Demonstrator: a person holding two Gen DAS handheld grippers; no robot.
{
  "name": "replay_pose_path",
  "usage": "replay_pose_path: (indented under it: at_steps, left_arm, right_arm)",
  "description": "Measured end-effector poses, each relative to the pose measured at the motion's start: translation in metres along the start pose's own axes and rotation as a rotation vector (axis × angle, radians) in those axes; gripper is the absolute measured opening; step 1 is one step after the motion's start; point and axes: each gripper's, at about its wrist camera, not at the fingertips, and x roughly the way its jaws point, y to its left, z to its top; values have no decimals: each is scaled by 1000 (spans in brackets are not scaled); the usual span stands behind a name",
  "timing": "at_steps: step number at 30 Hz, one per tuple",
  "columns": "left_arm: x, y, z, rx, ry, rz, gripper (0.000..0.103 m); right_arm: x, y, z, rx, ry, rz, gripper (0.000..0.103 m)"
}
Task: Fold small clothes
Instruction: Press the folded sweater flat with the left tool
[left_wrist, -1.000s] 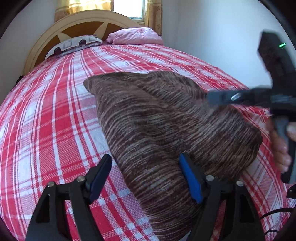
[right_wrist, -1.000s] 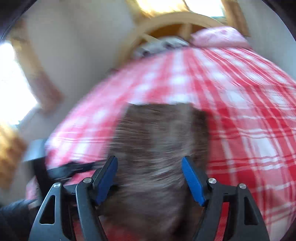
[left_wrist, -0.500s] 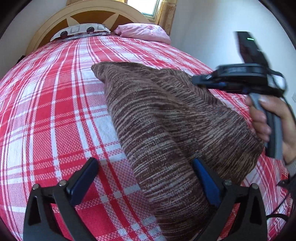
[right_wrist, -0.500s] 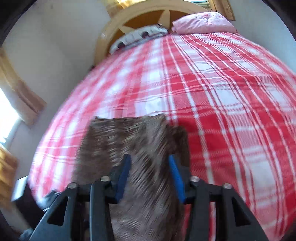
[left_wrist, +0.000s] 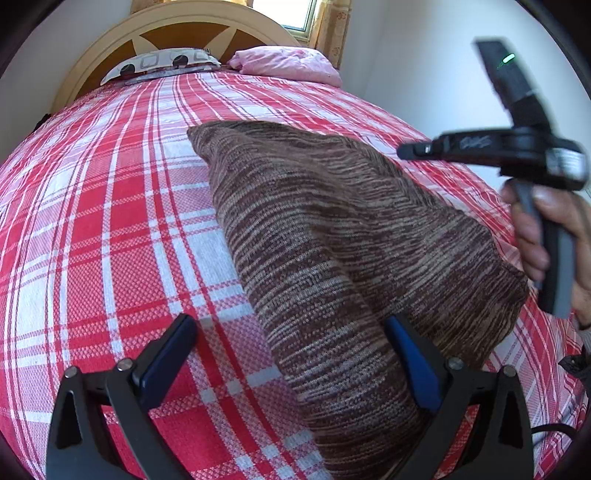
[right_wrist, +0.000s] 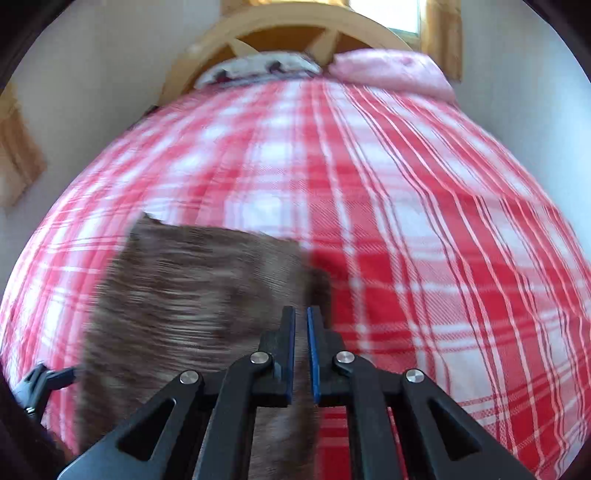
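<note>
The brown knitted garment lies folded on the red plaid bedspread, running from six toward eleven o'clock. The left gripper gapes wide, gripping nothing, its right finger against the cloth. The right gripper has just been closing, pinching the garment's right edge.

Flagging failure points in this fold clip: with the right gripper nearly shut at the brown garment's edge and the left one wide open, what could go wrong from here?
1. The right gripper has just been closing at the edge of the brown garment; blur hides whether cloth is pinched, so a lift may slip.
2. The left gripper stands open, anchoring nothing, so the garment may slide across the plaid bedspread.
3. The garment already lies bunched, so the fold may come out crooked.
</note>
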Motion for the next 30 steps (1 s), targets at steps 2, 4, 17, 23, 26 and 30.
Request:
replay_pose_path:
  at_steps: [2, 4, 17, 23, 26, 30]
  left_arm:
    - [0, 0, 0, 1, 1, 1, 103]
    - [0, 0, 0, 2, 0, 2, 103]
    - [-2, -8, -9, 36, 28, 48, 103]
    - [-7, -14, -19, 58, 47, 79, 103]
    - [-9, -15, -22, 57, 49, 83, 103]
    - [-10, -16, -23, 57, 47, 86, 103]
  right_arm:
    - [-11, 21, -4, -61, -15, 134, 14]
    - [-12, 37, -15, -122, 20, 186, 31]
    - [-1, 20, -58, -180, 60, 100, 34]
    - [-4, 14, -66, -158, 38, 121, 34]
    - [-8, 11, -71, -160, 25, 123, 34]
    - [-16, 14, -72, -178, 18, 50, 34]
